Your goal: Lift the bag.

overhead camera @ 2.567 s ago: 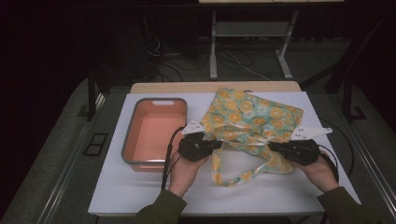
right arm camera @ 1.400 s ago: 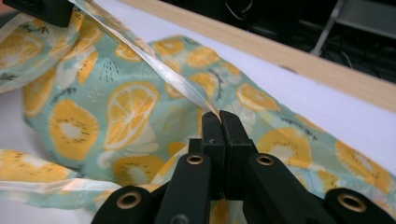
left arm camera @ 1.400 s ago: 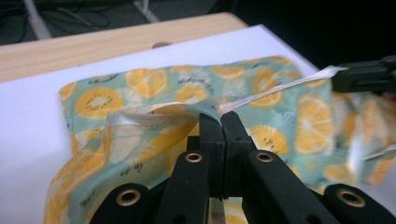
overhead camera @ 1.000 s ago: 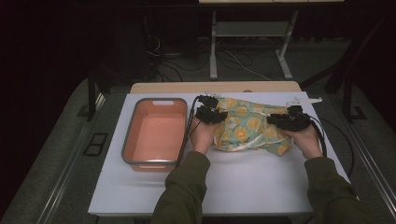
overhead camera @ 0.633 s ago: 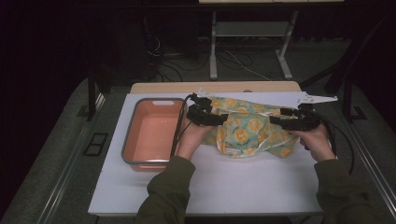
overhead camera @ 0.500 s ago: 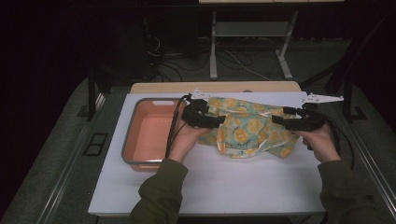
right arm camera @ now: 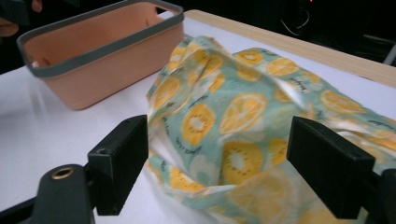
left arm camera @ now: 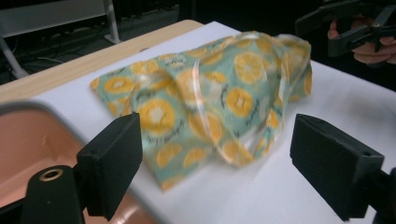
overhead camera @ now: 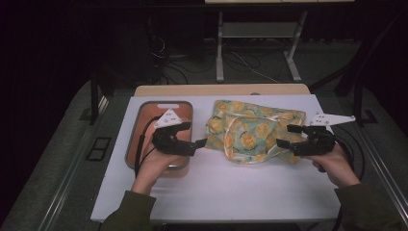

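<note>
A teal cloth bag [overhead camera: 250, 132] printed with lemon and kiwi slices lies folded in a loose heap on the white table top [overhead camera: 226, 185]; its pale handle loops across the top. My left gripper [overhead camera: 199, 143] hovers at the bag's left edge, over the tray's near right corner, and points right. Its jaws have just been opening and stand open, with the bag [left arm camera: 210, 98] lying ahead of them, not gripped. My right gripper [overhead camera: 285, 136] sits at the bag's right edge and points left. It has also just been opening and stands open, clear of the cloth [right arm camera: 233, 121].
A salmon tray with a grey rim [overhead camera: 144, 130] stands left of the bag, seen also as the tray [right arm camera: 107, 56] beyond the cloth. A wooden strip [overhead camera: 221, 90] borders the table's far side. Bare white surface lies in front of the bag.
Both grippers let go of the bag's top edge and opened. The left hand drew back left and toward the person over the tray; the right drew back right. The bag settled into a heap.
</note>
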A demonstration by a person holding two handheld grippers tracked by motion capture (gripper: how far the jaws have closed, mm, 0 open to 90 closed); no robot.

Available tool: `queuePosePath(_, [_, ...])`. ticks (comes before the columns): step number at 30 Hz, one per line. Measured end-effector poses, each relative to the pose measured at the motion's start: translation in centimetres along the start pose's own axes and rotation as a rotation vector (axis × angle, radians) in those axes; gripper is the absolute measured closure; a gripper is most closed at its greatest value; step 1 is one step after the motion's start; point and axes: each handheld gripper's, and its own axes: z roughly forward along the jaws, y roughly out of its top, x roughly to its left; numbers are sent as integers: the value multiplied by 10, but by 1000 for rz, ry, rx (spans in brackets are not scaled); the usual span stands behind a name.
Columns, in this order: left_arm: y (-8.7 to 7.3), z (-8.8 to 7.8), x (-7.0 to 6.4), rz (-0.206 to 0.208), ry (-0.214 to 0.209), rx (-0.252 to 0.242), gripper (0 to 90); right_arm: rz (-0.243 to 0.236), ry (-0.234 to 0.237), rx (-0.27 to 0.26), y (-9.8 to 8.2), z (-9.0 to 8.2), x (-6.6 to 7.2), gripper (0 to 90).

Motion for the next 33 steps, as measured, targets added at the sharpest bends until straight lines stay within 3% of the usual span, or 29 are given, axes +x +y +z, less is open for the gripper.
queuePosePath(13, [-42, -38, 2, 26, -5, -33, 61, -28, -16, 11, -37, -3, 19, 175])
queuePosePath(16, [-50, -41, 2, 39, -3, -42, 34, -40, -12, 16, -45, -6, 22, 144])
queuePosePath(19, [-56, -44, 4, 26, -10, -48, 4, -40, -12, 18, -51, -8, 24, 144])
queuePosePath(27, [-69, -48, -1, 34, -16, -54, 0, -26, -3, 35, -70, -16, 23, 144])
queuePosePath(33, [-73, -46, 0, 34, -21, -49, 0, -33, -9, 43, -71, -15, 22, 144])
